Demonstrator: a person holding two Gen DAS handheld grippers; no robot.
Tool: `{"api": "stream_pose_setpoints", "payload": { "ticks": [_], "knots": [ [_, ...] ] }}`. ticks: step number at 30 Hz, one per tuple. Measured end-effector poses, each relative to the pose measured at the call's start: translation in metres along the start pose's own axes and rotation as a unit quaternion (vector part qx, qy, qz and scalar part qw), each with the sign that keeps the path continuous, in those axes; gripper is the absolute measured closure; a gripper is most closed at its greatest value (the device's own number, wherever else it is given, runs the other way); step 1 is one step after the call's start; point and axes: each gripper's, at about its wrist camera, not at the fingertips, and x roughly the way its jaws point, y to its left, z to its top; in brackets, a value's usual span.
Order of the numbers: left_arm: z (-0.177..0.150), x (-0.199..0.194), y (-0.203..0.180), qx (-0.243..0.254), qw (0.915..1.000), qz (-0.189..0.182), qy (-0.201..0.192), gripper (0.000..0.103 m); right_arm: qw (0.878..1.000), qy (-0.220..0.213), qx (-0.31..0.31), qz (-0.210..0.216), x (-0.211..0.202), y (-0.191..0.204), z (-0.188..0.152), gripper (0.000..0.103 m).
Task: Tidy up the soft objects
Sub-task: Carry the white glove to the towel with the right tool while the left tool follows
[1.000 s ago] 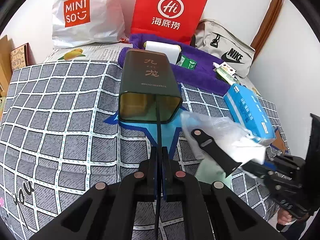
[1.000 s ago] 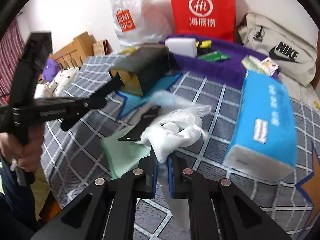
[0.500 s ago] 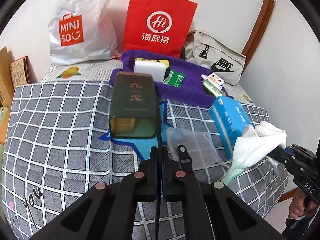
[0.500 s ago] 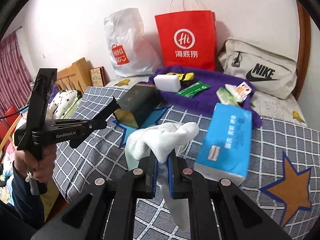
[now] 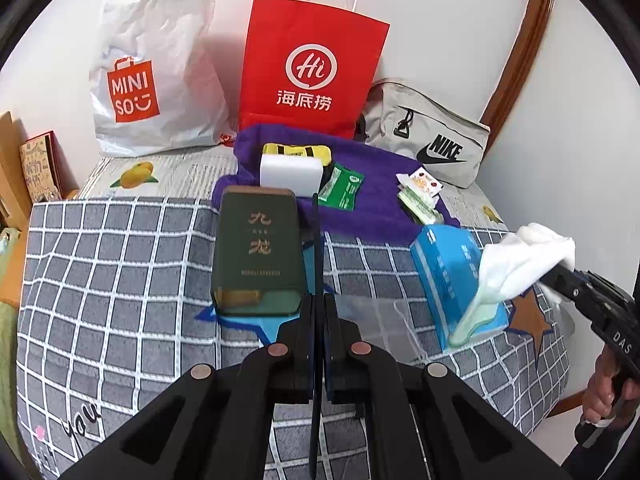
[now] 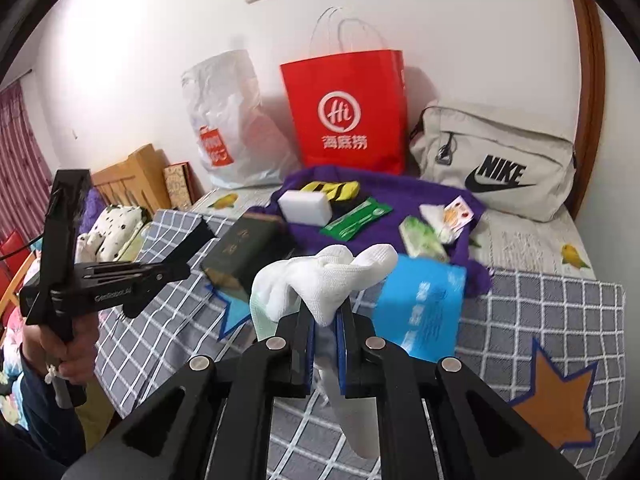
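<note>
Well, the right gripper [image 6: 324, 320] is pinched tight on a white cloth [image 6: 328, 280], with a pale green cloth [image 6: 260, 316] bunched in alongside it, and holds the bundle up in the air over the bed's right side; the white end droops below the closed fingers. From the other camera the same bundle [image 5: 520, 264] hangs clear of the grey checked bedspread [image 5: 120, 280], in front of the blue tissue pack [image 5: 444, 272] that lies near the bed's right edge. The left gripper [image 5: 318, 312] has its fingers pressed together on a thin dark strip [image 5: 316, 240] that runs forward, just beside the dark green box [image 5: 258, 248] lying near the middle of the bed. A clear plastic bag [image 5: 376, 320] lies flat between the box and the tissue pack. Toward the far edge a purple towel [image 5: 380, 204] carries a white sponge [image 5: 290, 172] and a green packet [image 5: 344, 188]. Against the wall stand a white Miniso bag [image 5: 152, 80], a red paper bag [image 5: 312, 68] and a grey Nike bag [image 5: 432, 136].
</note>
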Motion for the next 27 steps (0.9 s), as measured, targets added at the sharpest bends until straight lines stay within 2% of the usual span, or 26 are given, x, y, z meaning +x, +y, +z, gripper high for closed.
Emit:
{"api": "stream_pose_setpoints", "payload": {
  "ticks": [13, 27],
  "knots": [
    [0.051, 0.025, -0.008, 0.004, 1.0, 0.003, -0.001, 0.099, 1.0, -0.007, 0.012, -0.011, 0.025, -0.035, 0.049, 0.094],
    [0.104, 0.072, -0.02, 0.024, 0.9996, 0.002, 0.016, 0.099, 0.999, 0.001, 0.017, -0.029, 0.077, -0.072, 0.096, 0.094]
  ]
}}
